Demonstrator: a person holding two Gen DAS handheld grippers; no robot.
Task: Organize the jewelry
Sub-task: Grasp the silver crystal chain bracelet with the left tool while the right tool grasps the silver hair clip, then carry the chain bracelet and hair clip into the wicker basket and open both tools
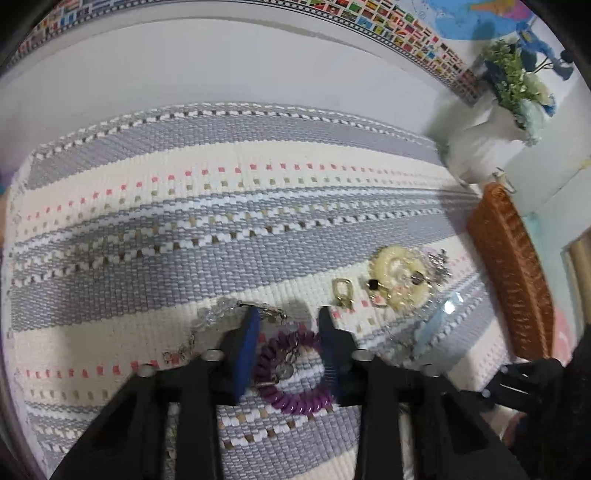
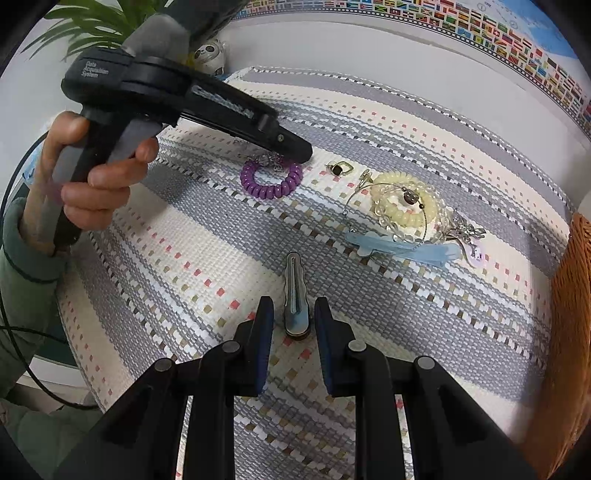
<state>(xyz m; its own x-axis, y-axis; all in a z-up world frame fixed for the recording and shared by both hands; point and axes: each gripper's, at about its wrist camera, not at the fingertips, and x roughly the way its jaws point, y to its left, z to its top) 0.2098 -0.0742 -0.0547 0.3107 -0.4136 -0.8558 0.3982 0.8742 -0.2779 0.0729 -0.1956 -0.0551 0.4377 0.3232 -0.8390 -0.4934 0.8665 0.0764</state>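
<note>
Woven in grey, cream and white stripes with small pink and tan squares, one mat [image 2: 369, 122] is spread over the table, and the jewelry is scattered on it. One purple spiral hair tie [image 2: 270, 180] is seen lying flat near the middle, with a small silvery chain [image 2: 271, 160] touching its far edge. One cream spiral hair tie [image 2: 404, 201] is found further right, crossed by one thin wire bangle [image 2: 354, 194] with dark beads; one light blue hair clip [image 2: 406, 251] lies just beside it, and one silver charm [image 2: 466, 229] rests at the clip's right end. One small gold piece with a black square stone [image 2: 338, 169] sits between the two spiral ties. One narrow metal hair clip [image 2: 295, 295] is laid lengthwise between the right tongs [image 2: 293, 317]; their blue pads stand narrowly apart on either side of it, and no contact can be made out. The left tongs [image 1: 286, 321] are held low over the purple spiral hair tie, narrowly parted, with nothing gripped. One hand [image 2: 92, 173] is wrapped around the left tool's handle, on which "Data Acquisition System" can be read. One wicker basket [image 2: 569, 332] is placed at the mat's right edge. Rows of small flags are printed along the border of one wall map [image 2: 480, 26].
</note>
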